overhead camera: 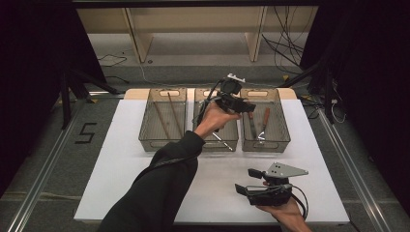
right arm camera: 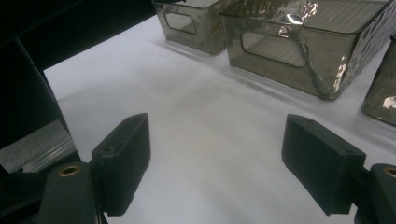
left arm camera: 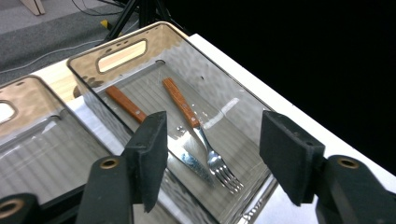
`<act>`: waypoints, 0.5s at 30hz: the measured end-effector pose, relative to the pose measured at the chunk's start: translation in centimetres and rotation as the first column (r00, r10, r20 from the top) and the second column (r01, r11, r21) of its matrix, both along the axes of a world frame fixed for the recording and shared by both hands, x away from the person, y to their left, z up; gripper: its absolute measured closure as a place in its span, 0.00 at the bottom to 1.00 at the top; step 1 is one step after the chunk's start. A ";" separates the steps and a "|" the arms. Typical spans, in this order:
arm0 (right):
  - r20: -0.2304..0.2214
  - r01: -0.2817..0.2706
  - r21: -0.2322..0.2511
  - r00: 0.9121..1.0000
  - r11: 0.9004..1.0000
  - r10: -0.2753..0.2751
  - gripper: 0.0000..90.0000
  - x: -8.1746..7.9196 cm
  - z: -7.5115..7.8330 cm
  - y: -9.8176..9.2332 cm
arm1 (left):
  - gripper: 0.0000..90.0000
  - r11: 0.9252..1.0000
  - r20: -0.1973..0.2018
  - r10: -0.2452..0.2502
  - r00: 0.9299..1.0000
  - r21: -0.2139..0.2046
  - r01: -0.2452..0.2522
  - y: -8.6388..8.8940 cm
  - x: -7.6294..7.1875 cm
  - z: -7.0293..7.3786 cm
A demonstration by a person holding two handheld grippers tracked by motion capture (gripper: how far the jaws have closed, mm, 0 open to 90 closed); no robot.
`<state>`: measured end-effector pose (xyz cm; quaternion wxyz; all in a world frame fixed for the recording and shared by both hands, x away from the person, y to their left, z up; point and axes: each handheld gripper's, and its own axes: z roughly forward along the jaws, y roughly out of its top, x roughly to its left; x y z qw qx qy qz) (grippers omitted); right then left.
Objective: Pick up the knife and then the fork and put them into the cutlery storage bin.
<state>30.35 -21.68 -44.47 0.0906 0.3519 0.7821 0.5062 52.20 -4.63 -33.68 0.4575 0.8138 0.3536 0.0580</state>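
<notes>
Three clear bins stand in a row at the back of the white table. The right bin holds a wooden-handled fork and knife lying side by side. My left gripper hovers over the gap between the middle bin and the right bin. In the left gripper view its jaws stand apart with nothing between the pads. My right gripper rests low near the table's front right, open and empty, pointing left across bare table.
The left bin holds two long brown sticks. A thin metal utensil lies in the middle bin. Black stands and cables sit on the floor beyond the table. The right gripper view has two bins ahead.
</notes>
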 end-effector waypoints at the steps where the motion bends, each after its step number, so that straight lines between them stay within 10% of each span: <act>1: 0.000 0.001 -0.001 1.000 1.000 -0.001 0.27 0.0 0.0 0.0 | 0.45 1.000 0.001 -0.003 1.000 -0.002 0.003 0.3 -0.1 0.1; 15: 0.001 0.012 -0.001 1.000 1.000 -0.012 0.27 0.1 0.0 -0.1 | 0.37 1.000 0.031 -0.025 0.999 -0.012 0.025 4.7 -2.7 0.0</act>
